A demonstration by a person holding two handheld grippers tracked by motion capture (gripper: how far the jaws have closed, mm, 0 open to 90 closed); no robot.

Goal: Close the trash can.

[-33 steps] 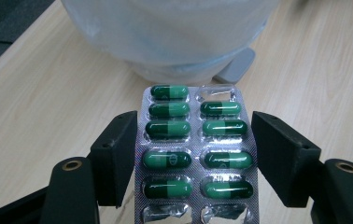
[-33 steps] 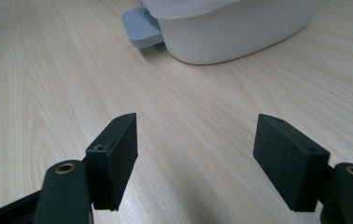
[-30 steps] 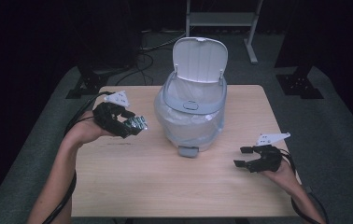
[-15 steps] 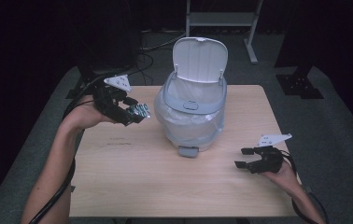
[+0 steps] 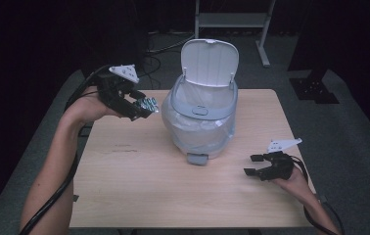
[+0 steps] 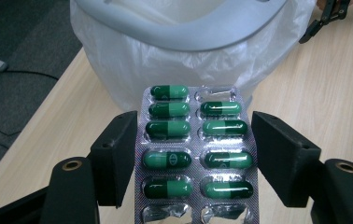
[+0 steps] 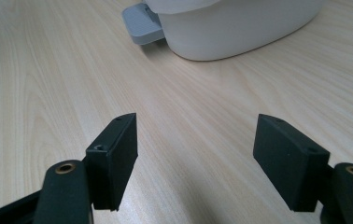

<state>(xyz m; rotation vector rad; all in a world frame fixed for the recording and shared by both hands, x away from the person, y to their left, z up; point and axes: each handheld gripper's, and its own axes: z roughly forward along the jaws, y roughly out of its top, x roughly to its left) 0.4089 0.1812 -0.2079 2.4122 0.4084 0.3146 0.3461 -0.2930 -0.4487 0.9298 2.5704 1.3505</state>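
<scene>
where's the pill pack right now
The pill pack is clamped in the left gripper, held above the table's left side, just left of the open bin's rim.

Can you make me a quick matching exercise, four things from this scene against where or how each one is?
1 blister pack
2 bin lid
3 right gripper
4 pedal

A flipped up
B open, low over the table
C at the bin's base, toward the person
D clamped in the left gripper

Pairs: 1-D, 2-A, 3-B, 4-C
</scene>
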